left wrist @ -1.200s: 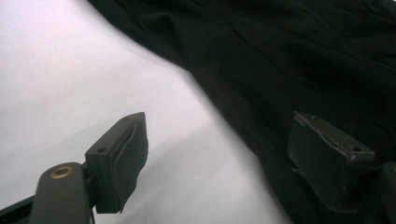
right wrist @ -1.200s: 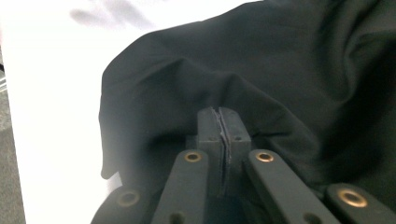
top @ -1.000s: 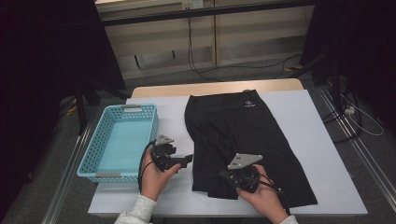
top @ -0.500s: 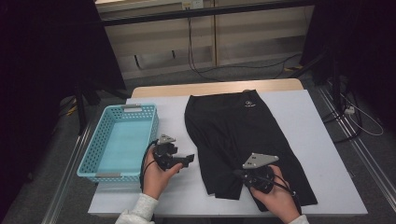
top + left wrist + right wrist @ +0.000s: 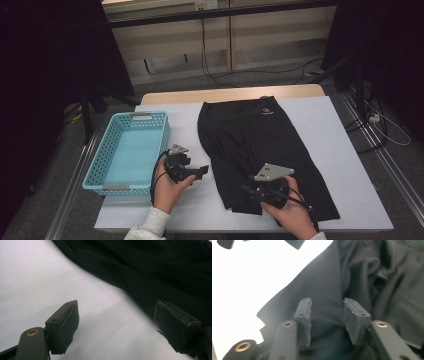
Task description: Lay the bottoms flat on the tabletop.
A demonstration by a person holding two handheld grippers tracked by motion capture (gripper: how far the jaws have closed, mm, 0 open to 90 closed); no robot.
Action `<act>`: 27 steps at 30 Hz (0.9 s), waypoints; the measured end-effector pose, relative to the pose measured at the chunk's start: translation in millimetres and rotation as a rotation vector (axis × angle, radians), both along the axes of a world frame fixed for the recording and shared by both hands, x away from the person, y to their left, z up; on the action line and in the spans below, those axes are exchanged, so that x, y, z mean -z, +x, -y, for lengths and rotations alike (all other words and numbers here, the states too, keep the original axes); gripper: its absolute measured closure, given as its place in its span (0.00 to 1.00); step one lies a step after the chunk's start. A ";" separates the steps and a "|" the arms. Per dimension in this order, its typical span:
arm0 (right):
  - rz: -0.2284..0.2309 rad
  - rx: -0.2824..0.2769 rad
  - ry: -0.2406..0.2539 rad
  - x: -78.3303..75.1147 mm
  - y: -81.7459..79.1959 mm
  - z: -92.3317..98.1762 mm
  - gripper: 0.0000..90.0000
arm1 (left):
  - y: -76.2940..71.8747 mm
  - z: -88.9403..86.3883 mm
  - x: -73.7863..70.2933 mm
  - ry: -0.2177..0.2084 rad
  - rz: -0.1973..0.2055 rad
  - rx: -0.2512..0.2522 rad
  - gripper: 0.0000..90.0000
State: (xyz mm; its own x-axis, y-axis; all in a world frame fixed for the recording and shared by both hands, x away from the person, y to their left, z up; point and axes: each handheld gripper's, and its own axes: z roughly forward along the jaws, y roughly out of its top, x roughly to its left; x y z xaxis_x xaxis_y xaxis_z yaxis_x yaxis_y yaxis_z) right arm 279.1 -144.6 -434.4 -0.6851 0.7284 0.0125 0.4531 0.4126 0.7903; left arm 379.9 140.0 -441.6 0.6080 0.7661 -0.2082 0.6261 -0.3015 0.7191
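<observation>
Black shorts (image 5: 255, 135) lie flat on the white table (image 5: 345, 150), waistband at the far side. My right gripper (image 5: 246, 191) rests on their near left hem. Its jaws have just been opening. In the right gripper view they (image 5: 327, 315) stand apart over the creased black cloth (image 5: 367, 277), and nothing is pinched between the pads. My left gripper (image 5: 204, 171) is held over bare table just left of the shorts. It (image 5: 117, 320) is open wide and empty, with the shorts' edge (image 5: 150, 270) running past its right jaw.
A light blue plastic basket (image 5: 100, 160) stands empty at the table's left side, close behind the left hand. Cables and dark stands are on the floor beyond the table's far and right edges.
The right hand shifted slightly to the right and the shorts' near left hem moved with it. The left hand kept still.
</observation>
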 end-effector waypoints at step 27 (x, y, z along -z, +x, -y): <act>-0.013 -0.060 0.085 -2.5 8.6 -20.9 1.00 | -4.7 -4.4 1.0 0.014 -0.012 -0.001 0.22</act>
